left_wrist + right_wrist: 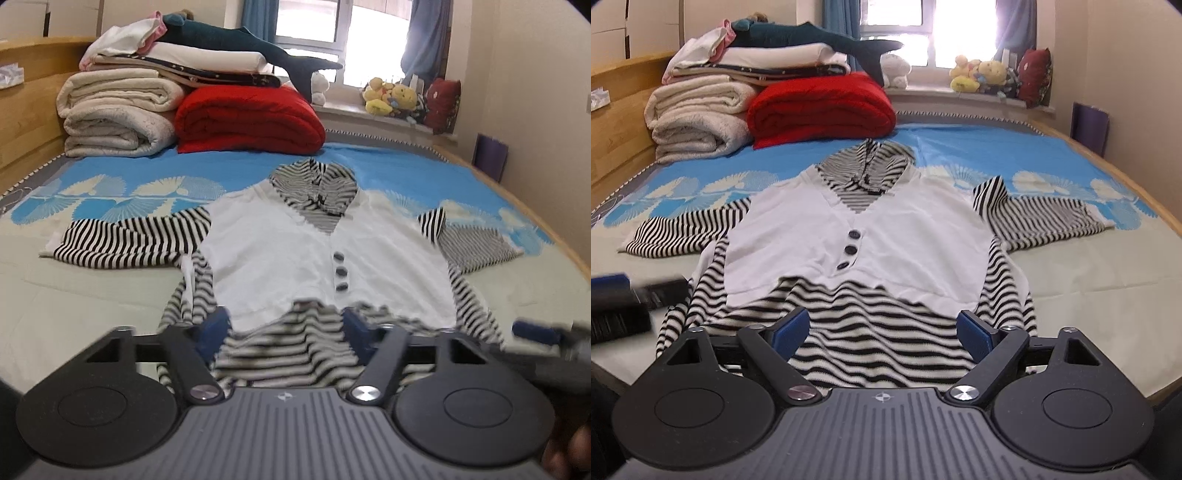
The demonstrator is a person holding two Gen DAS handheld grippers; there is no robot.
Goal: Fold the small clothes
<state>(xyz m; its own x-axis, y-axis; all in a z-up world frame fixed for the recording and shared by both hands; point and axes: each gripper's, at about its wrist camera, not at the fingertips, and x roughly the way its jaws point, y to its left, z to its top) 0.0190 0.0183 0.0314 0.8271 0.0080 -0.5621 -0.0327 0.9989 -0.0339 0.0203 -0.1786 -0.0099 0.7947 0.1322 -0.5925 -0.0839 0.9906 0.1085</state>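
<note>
A: Where is the garment now?

B: The striped hooded top (849,229) lies flat on the bed (1089,266), in the middle of both frames. Its hood (868,162) points to the upper part of the picture, and the striped hem (871,332) is at the bottom, under both grippers. The sleeves are spread out, the left sleeve (125,240) toward the left edge.

A: And the jaws?

B: The right gripper (882,332) stands wide above the hem, with nothing pinched. The left gripper (284,332) is narrower; hem cloth lies between its fingers, but that part is blurred, so I cannot tell if the pads press on it.

A: How to do this step well?

B: I think the step is taking the hem at two points. Both grippers should take only the hem edge, at the same level, well apart, so the fold toward the hood stays straight. Lifting unevenly could drag the white front panel (820,236) and wrinkle it.

A: Any danger?

B: The red blanket (820,107) is far, so no.
</note>
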